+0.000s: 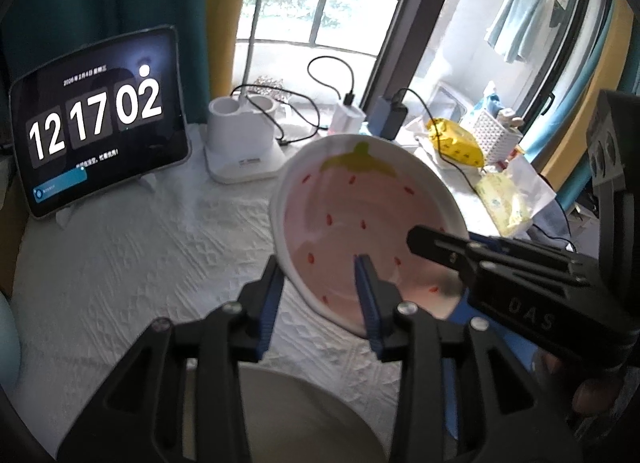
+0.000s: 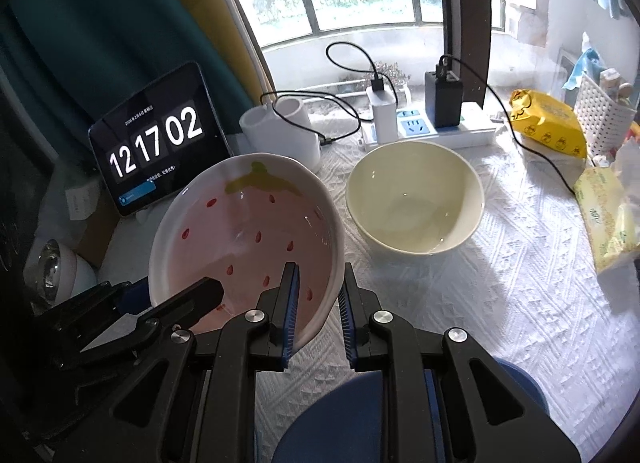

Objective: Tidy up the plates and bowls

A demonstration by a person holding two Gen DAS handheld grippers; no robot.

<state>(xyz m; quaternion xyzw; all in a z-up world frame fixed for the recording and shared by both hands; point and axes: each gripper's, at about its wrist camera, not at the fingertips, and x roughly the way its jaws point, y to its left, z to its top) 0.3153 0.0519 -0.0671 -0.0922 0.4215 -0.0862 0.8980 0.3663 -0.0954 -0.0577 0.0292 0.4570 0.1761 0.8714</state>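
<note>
A white bowl with a pink strawberry pattern (image 1: 352,207) (image 2: 248,223) hangs tilted above the white cloth. My left gripper (image 1: 318,263) straddles its near rim, one blue pad outside the wall and one inside, and looks closed on it. My right gripper (image 2: 319,269) is shut on the opposite rim, which is pinched between its pads. Each gripper shows in the other's view, the right gripper (image 1: 424,241) reaching into the bowl from the right and the left gripper (image 2: 180,295) from the lower left. A plain cream bowl (image 2: 416,199) stands upright on the cloth beyond.
A blue dish (image 2: 360,403) lies under my right gripper and a beige dish (image 1: 304,415) under my left. At the back stand a tablet clock (image 2: 160,143), a white cup holder (image 1: 244,135) and a power strip (image 2: 440,127) with cables. Yellow packs (image 2: 548,119) and a white basket (image 2: 600,119) crowd the right.
</note>
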